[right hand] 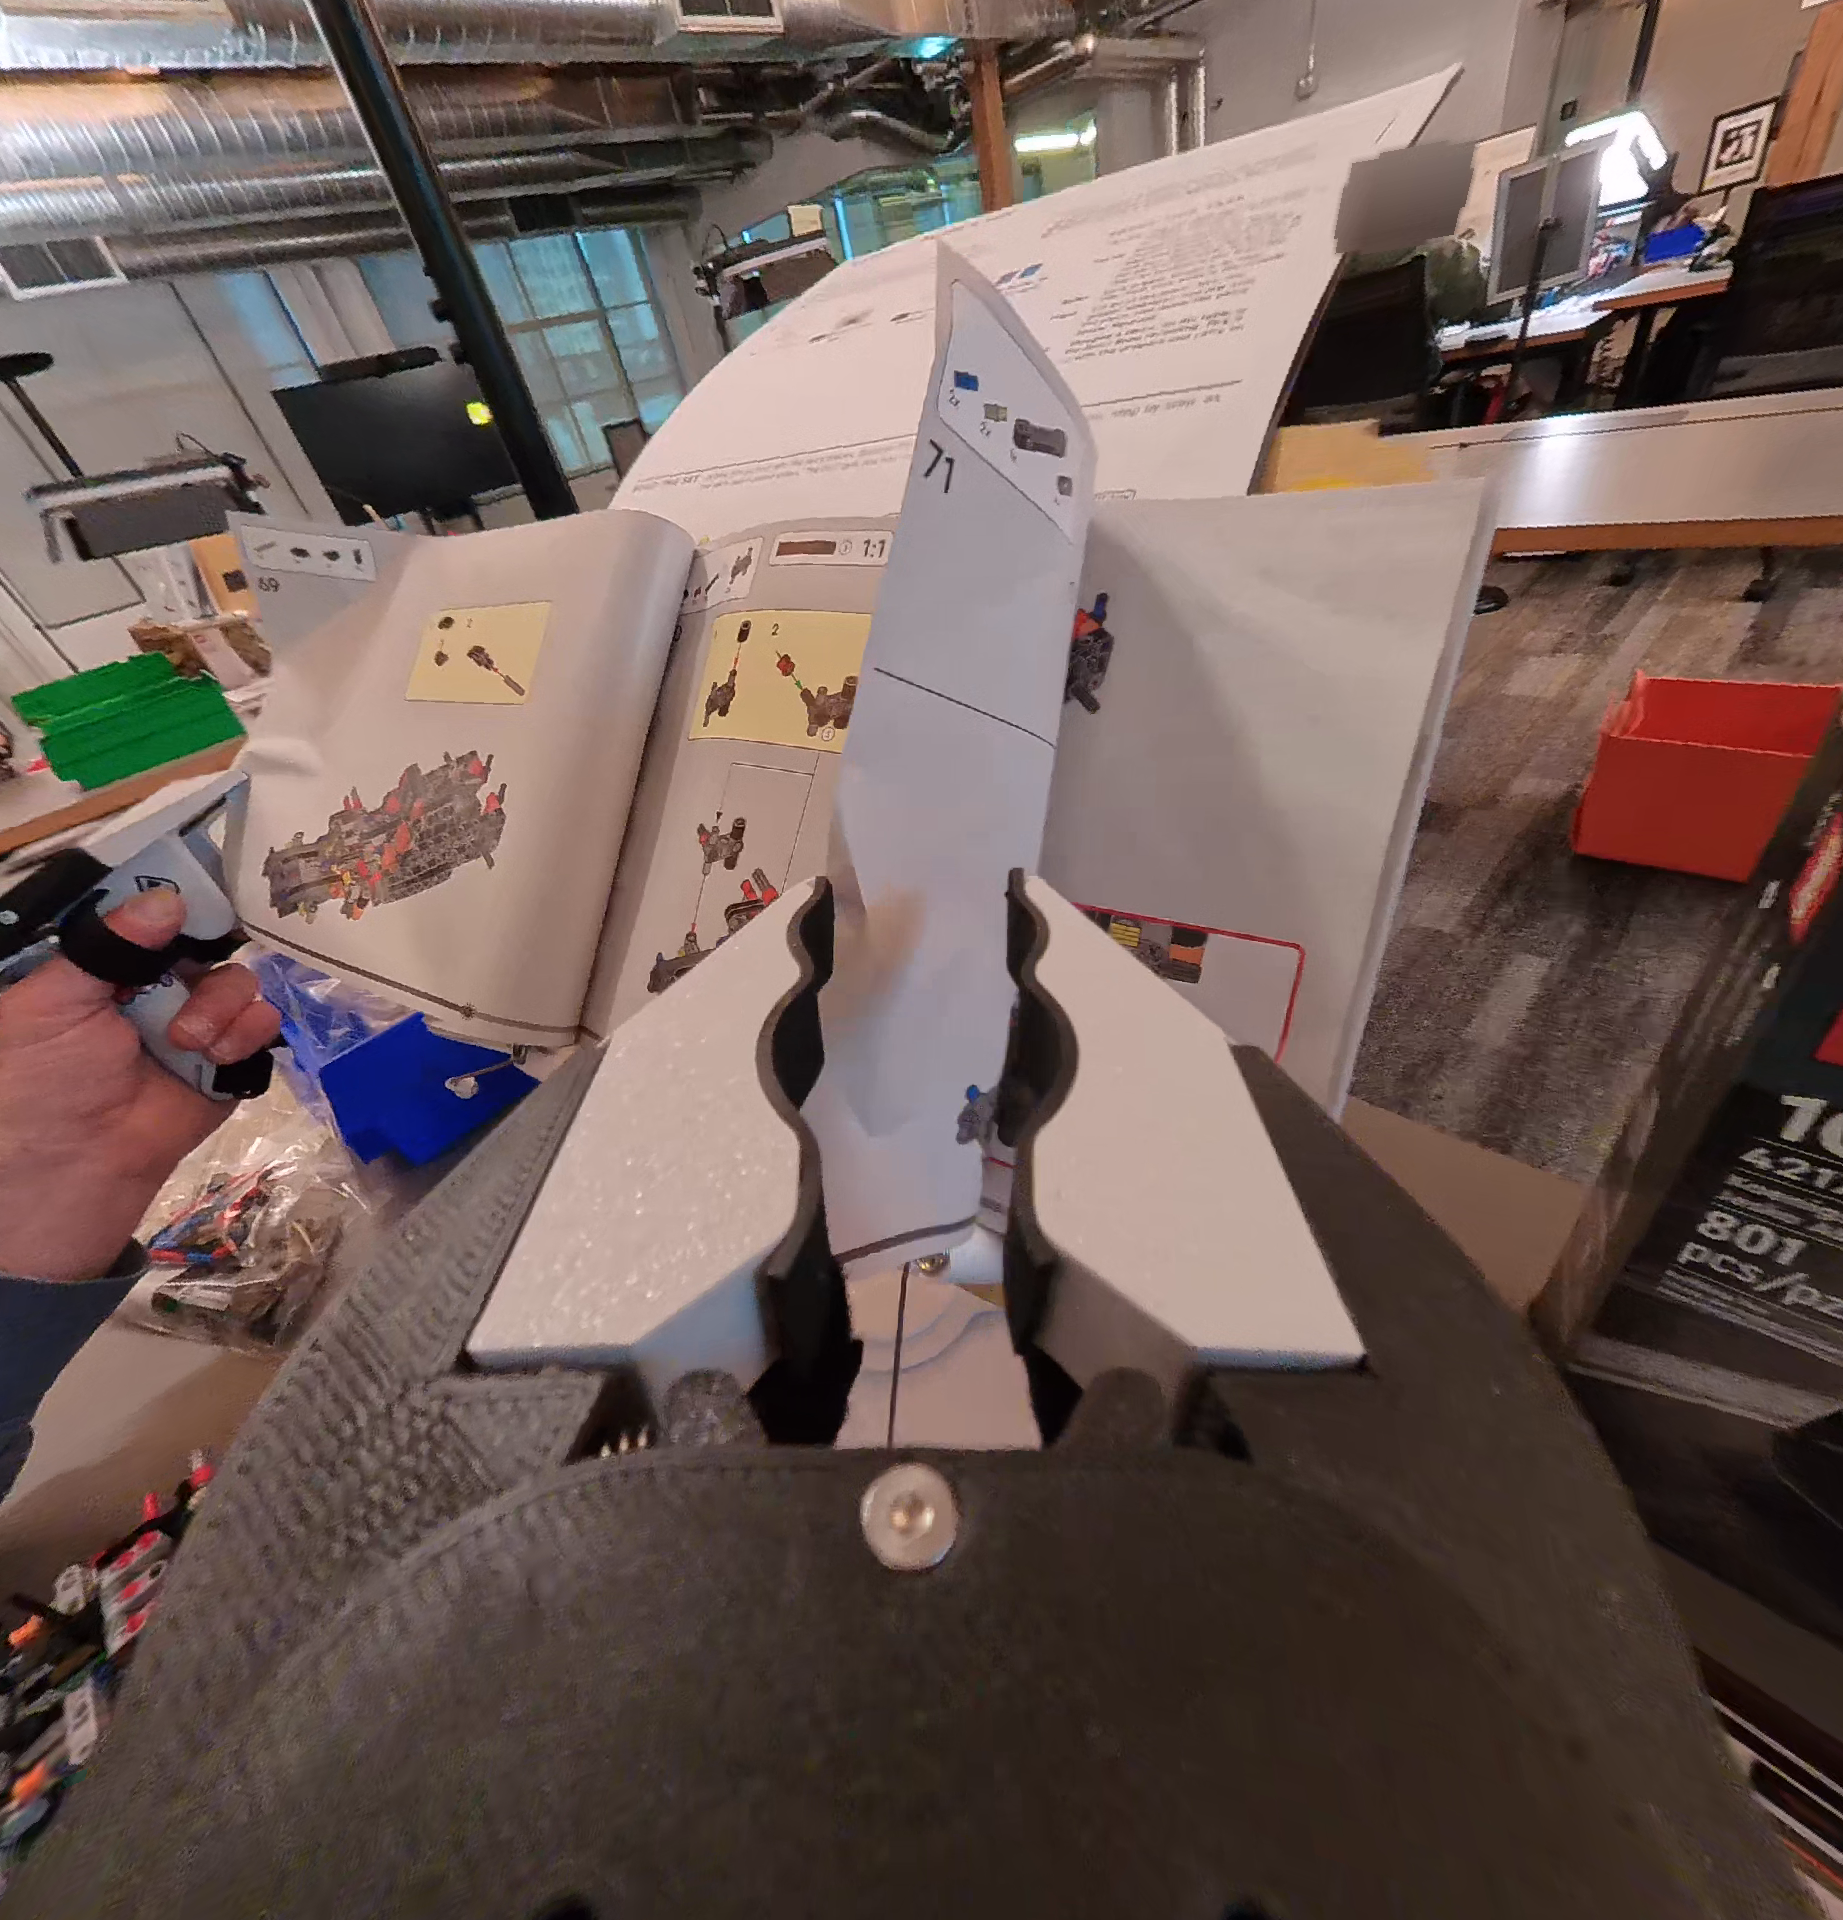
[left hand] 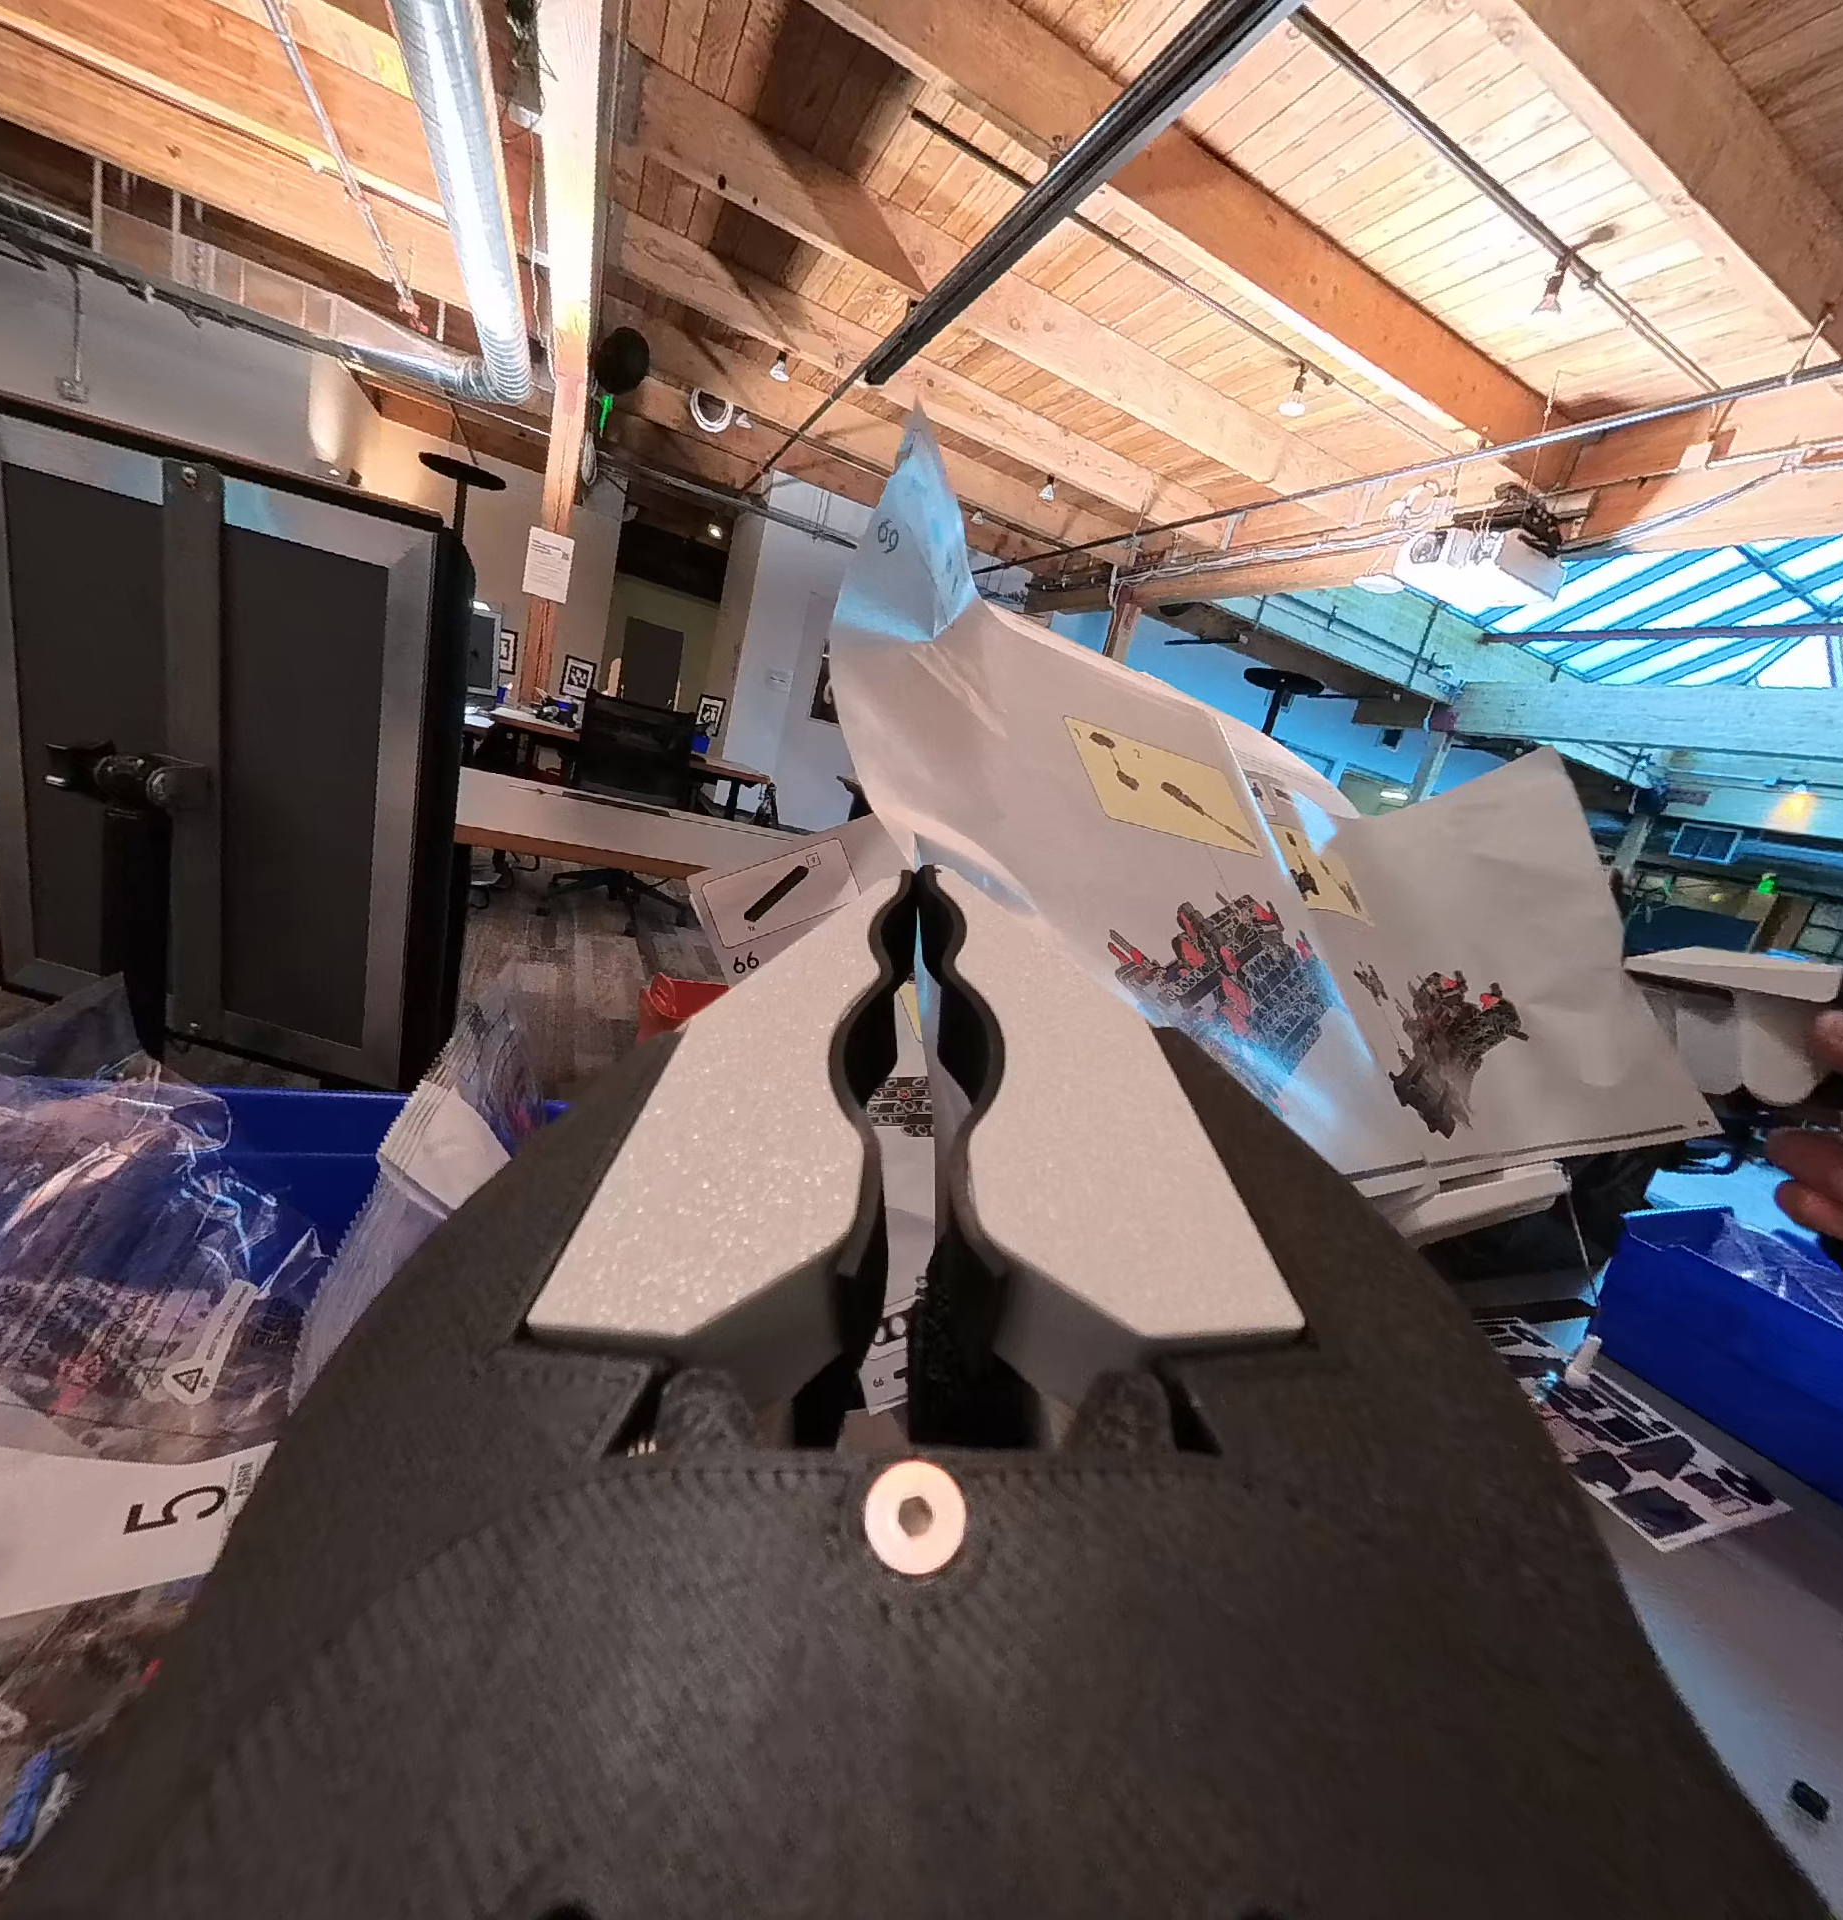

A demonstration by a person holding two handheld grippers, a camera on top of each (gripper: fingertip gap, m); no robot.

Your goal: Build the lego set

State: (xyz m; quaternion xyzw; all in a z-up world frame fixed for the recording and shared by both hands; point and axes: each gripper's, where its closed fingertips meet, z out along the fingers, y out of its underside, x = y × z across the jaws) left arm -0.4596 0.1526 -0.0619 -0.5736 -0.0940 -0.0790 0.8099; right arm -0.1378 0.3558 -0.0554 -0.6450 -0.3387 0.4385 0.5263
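The lego instruction booklet (left hand: 1208, 883) stands open above the table, its pages showing a dark model with red parts. My left gripper (left hand: 917, 883) is shut on one page (left hand: 917, 623), which curls up from between the fingertips. In the right wrist view the booklet (right hand: 460, 748) is open to the left, and a single page (right hand: 958, 675) stands upright between my right gripper's (right hand: 917, 894) parted fingers. That gripper is open. The left gripper (right hand: 138, 883), held by a hand (right hand: 65, 1091), is at the booklet's left edge.
Clear bags of lego parts (left hand: 117, 1195) lie left, over a blue bin (left hand: 293, 1132). Another blue bin (left hand: 1727, 1340) and a sticker sheet (left hand: 1644, 1455) lie right. The dark set box (right hand: 1779, 1143) stands right, a red box (right hand: 1706, 769) on the floor, loose pieces (right hand: 65, 1662) lower left. My right fingertips sit around 40 cm from my left ones.
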